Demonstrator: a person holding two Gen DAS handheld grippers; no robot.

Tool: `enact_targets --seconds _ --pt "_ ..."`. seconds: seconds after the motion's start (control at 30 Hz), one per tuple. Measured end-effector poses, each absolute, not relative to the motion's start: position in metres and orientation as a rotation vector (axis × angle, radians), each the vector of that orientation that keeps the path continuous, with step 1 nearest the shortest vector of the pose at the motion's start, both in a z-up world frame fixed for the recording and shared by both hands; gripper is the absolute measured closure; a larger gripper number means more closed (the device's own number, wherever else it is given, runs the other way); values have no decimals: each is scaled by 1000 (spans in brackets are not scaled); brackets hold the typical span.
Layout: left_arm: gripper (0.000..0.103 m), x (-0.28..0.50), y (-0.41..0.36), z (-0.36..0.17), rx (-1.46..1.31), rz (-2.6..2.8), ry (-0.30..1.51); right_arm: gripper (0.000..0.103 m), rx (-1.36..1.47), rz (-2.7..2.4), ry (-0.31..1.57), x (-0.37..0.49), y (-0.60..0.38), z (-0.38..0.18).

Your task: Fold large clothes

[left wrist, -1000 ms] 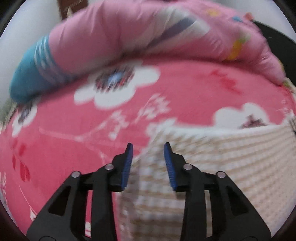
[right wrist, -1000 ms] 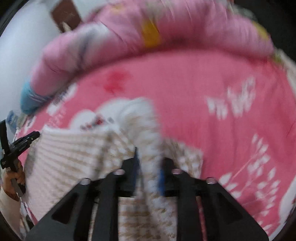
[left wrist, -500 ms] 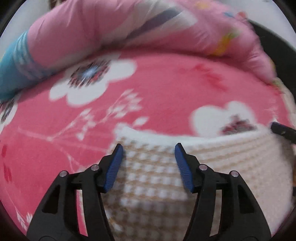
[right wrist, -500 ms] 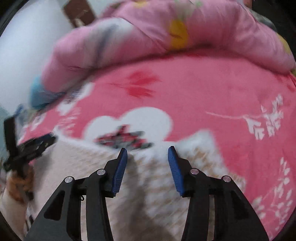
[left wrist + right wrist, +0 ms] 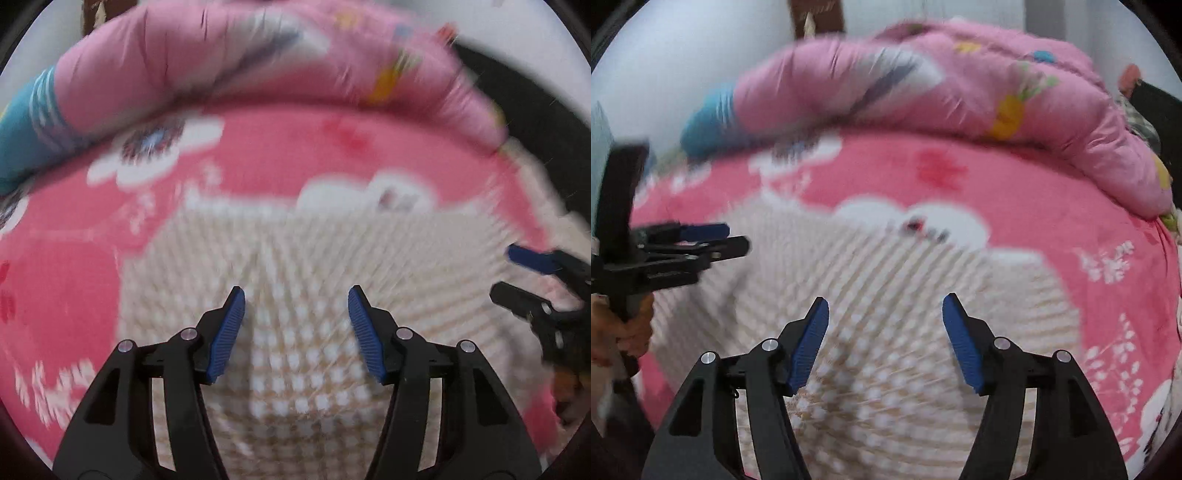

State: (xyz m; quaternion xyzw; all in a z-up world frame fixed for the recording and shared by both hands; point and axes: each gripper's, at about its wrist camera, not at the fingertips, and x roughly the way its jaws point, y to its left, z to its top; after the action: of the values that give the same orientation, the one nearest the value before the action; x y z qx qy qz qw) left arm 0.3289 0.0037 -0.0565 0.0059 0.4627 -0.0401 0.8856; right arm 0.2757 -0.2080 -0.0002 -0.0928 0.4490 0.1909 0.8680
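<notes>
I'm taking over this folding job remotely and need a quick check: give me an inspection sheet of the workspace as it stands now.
Surface: bed with a pink flowered sheet.
Job's things: cream and tan checked garment lying folded on the sheet, image blurred.
Clutter: rolled pink quilt along the far edge of the bed.
Grippers: left gripper and right gripper both open above the garment, jaws just widened, nothing between the pads; a hand holds the left one's handle.
Cables: nothing seen.
Surroundings: pale wall behind the bed, brown fixture on it.
</notes>
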Motion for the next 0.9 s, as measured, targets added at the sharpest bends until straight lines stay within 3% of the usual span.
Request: enact_targets --seconds 0.07,0.17,0.3,0.47,0.67,0.8,0.9 --pt "43 323 -7 -66 96 -36 909 37 -163 401 965 283 -212 -18" --pt "46 309 -9 -47 68 -27 910 37 -83 377 991 275 -227 8" --pt "43 263 -5 -18 17 -151 857 37 -109 476 885 220 -231 42" --pt "38 243 -24 -78 91 -102 921 34 -199 452 994 228 -207 -29" --pt "39 187 -17 -33 9 -139 793 34 -218 458 892 170 -228 26" --pt "35 185 -15 -83 78 -43 927 31 -283 445 955 165 -215 -21" --pt "35 174 -8 -80 37 -46 889 29 -233 458 952 163 -225 -18"
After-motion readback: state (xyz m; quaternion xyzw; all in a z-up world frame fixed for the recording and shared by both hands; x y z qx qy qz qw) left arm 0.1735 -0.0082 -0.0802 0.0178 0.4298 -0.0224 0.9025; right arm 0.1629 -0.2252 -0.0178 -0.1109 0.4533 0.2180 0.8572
